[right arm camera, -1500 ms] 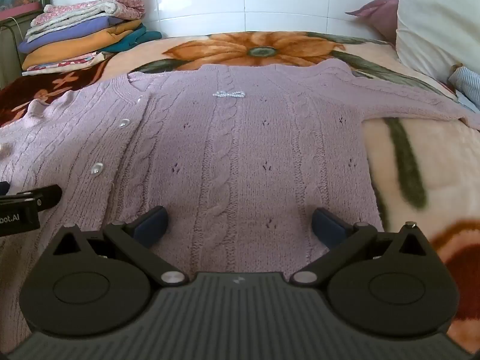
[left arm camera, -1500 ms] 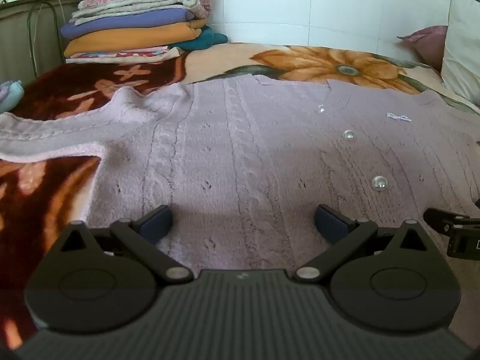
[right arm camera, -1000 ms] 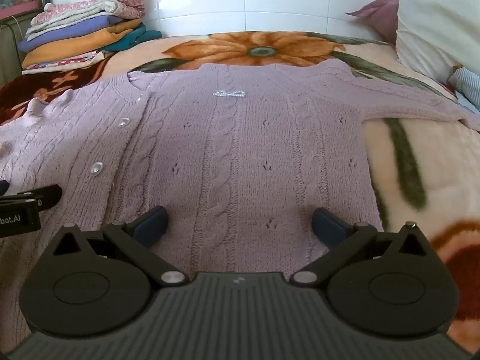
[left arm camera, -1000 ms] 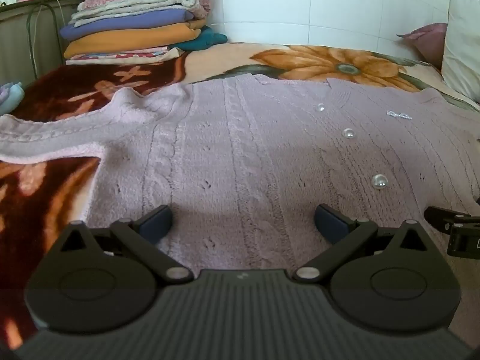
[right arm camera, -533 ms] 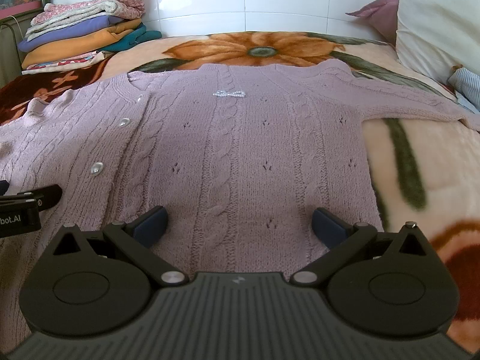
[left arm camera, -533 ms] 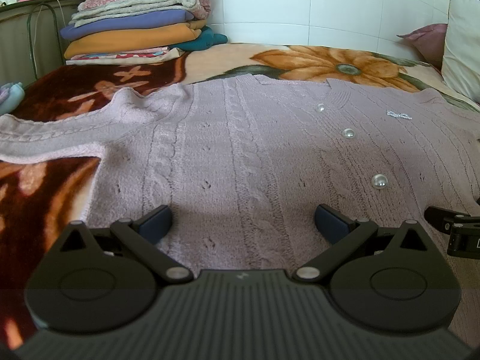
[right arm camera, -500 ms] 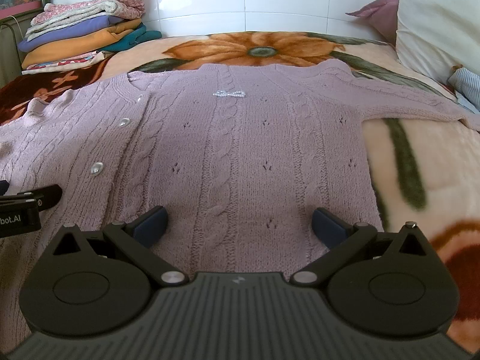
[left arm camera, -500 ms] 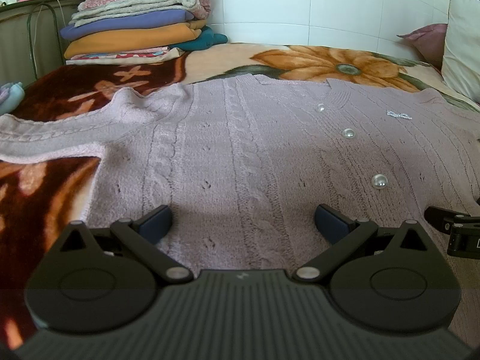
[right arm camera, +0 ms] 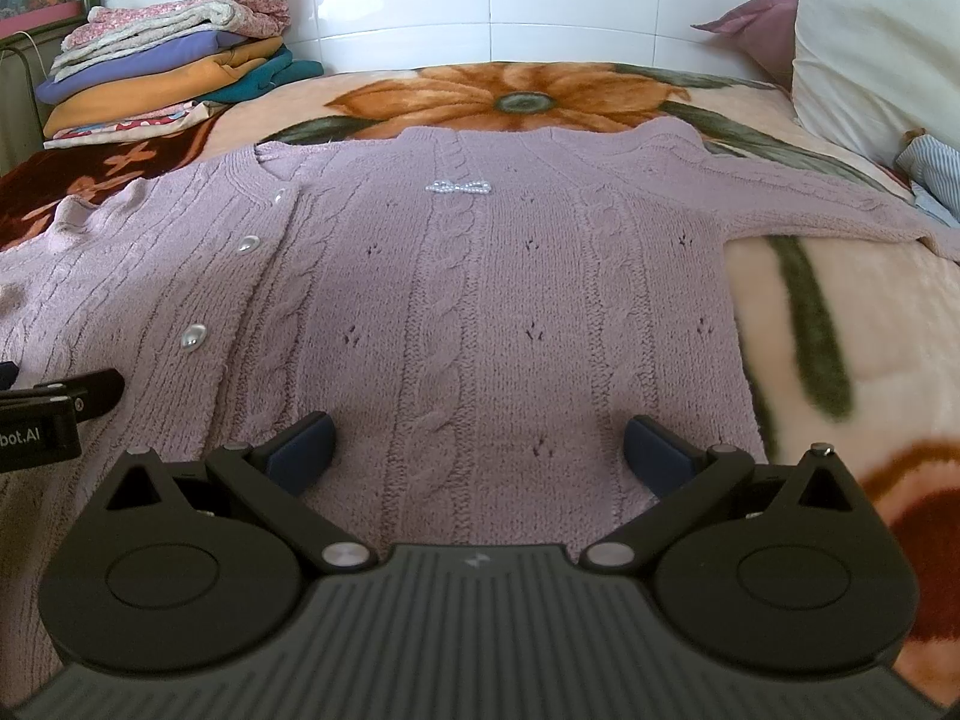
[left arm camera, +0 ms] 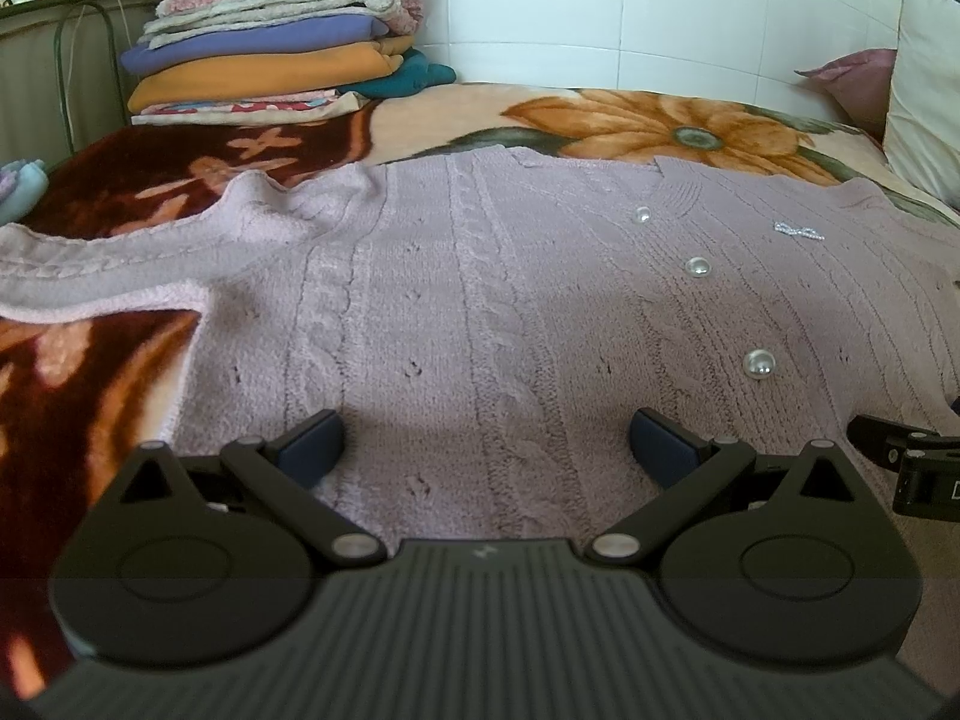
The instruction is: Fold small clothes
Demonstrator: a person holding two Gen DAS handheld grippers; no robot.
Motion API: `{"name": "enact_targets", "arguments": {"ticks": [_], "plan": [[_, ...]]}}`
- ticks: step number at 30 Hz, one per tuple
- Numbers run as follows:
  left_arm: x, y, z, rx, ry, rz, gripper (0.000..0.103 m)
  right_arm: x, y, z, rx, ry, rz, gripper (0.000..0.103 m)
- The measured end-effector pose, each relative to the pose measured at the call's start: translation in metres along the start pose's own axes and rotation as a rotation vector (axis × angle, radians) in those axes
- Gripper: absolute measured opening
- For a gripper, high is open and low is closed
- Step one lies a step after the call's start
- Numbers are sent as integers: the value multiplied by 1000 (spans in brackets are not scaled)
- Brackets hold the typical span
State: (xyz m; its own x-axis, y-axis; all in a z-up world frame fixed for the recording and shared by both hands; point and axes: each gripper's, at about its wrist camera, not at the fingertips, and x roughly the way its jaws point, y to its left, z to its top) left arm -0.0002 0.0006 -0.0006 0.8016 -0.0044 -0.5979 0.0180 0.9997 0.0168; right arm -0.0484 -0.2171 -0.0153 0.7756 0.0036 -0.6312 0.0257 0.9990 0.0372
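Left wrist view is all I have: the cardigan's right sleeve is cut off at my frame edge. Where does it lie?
Observer: The right sleeve stretches out flat across the blanket, toward the white pillow.
Operator: Is the right gripper holding anything?
Observer: No. The right gripper is open, its fingers wide apart above the cardigan hem.
Operator: Anything beside that sleeve's end?
Observer: A striped cloth lies below the pillow, near the cuff.
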Motion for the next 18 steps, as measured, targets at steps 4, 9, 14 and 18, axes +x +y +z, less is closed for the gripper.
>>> {"name": "enact_targets", "arguments": {"ticks": [4,9,14,18], "plan": [[0,0,0,0,1,0,103,0,0,0,0,0,0,103],[0,0,0,0,1,1,103,0,0,0,0,0,-1,103],[0,0,0,1,1,1,103,0,0,1,0,1,-1,103],[0,0,0,1,0,1,103,1,0,1,0,1,0,103]]}}
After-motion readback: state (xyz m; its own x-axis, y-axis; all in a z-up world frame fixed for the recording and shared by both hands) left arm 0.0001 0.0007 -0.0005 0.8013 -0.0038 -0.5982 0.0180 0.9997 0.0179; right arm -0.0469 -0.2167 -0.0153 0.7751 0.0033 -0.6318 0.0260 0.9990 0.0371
